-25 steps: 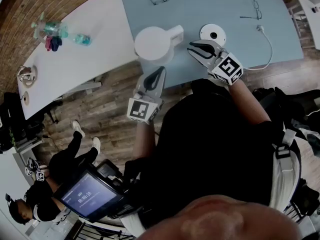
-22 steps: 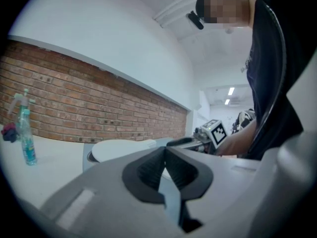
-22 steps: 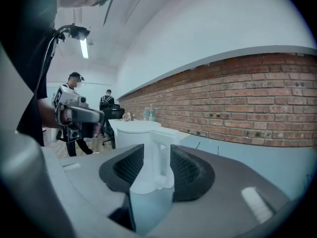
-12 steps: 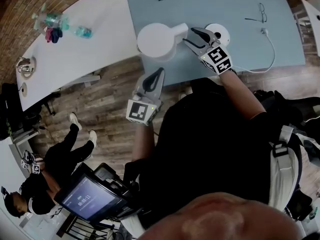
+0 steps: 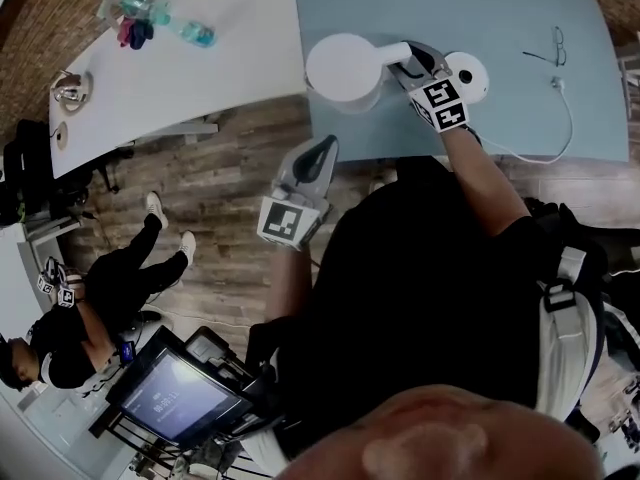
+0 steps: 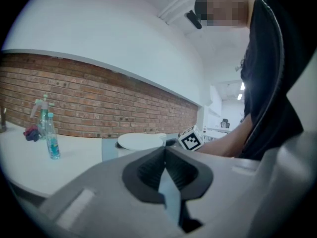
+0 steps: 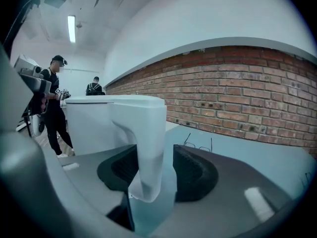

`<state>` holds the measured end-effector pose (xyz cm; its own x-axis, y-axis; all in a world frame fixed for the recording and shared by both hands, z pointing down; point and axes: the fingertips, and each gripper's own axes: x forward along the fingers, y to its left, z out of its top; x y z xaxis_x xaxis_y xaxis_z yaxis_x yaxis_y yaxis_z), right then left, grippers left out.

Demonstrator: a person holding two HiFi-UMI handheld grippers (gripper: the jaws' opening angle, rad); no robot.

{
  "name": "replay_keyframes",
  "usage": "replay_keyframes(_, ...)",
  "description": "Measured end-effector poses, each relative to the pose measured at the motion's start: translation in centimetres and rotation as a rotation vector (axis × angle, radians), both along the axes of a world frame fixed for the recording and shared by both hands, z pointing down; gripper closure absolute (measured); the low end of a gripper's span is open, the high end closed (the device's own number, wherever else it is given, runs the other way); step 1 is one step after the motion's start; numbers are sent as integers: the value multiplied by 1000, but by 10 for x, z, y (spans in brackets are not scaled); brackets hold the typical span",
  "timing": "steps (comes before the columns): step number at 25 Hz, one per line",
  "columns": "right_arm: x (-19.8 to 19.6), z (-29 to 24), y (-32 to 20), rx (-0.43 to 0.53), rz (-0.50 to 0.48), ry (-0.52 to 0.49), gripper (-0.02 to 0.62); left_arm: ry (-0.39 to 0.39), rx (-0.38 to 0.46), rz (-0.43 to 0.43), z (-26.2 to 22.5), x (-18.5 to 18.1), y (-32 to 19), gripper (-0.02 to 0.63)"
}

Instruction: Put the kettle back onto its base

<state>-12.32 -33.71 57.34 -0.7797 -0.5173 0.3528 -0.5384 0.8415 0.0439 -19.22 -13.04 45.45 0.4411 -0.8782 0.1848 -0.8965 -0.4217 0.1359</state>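
1. Right gripper (image 5: 412,58), arm outstretched, is straddling the kettle (image 5: 345,66) handle (image 7: 146,148), jaws just narrowing, still released
2. The kettle is standing on the counter (image 5: 520,8) beside its base (image 5: 468,76)
3. Left gripper (image 5: 322,150) is hovering off the counter, jaws clenched empty

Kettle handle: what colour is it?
The kettle handle is white; the right gripper view shows it best.

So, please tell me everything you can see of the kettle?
The kettle is white, seemingly matte plastic, with a flat round lid and a squared handle. It stands upright on the pale blue table, beside its round base, not on it. The handle sits between the right gripper's jaws, which have just been closing; a gap shows at one pad.
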Motion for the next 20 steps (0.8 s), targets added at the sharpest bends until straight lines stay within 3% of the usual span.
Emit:
replay_keyframes(6,-16,5,-8,-6,8,-8,441,-10,0,-45,0,-10,9,604)
replay_keyframes(9,-22,6,-9,-20,21,-30,514,-8,-8,-58,3,-12,10,604)
replay_keyframes(20,-27,3,-12,-61,51,-91,511,-7,-14,-80,4,-16,12,604)
